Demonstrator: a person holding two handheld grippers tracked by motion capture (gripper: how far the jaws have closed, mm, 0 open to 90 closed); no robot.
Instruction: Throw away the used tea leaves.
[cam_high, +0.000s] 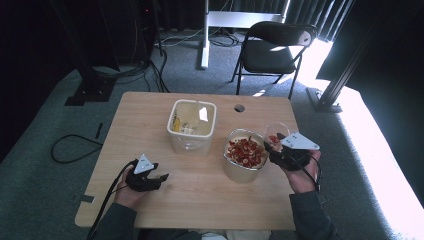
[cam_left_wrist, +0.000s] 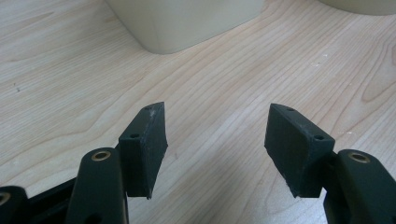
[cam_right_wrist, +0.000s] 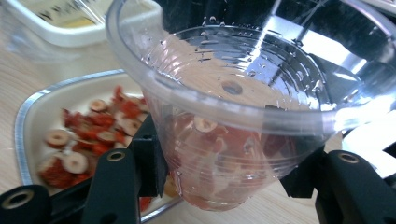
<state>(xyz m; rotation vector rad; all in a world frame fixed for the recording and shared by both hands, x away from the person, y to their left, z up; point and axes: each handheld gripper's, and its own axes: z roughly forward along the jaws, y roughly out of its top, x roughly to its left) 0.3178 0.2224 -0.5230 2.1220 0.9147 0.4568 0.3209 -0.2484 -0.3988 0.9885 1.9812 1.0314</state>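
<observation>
My right gripper (cam_high: 272, 146) (cam_right_wrist: 224, 175) is shut on a clear plastic cup (cam_high: 277, 132) (cam_right_wrist: 233, 88), pads on its lower wall. The cup holds a few red dried fruit slices (cam_right_wrist: 224, 140) and is tilted, hanging just right of a pale tub (cam_high: 241, 172) heaped with the same red slices (cam_high: 245, 151) (cam_right_wrist: 93, 130). My left gripper (cam_high: 161, 178) (cam_left_wrist: 217, 140) hovers low over the bare wooden table (cam_high: 200, 200) at front left, open with nothing between its jaws.
A square translucent container (cam_high: 192, 131) (cam_left_wrist: 187, 23) with packets inside stands at the table's middle, left of the tub. A round cable hole (cam_high: 239, 107) lies near the far edge. A black folding chair (cam_high: 272, 50) stands beyond the table on the carpet.
</observation>
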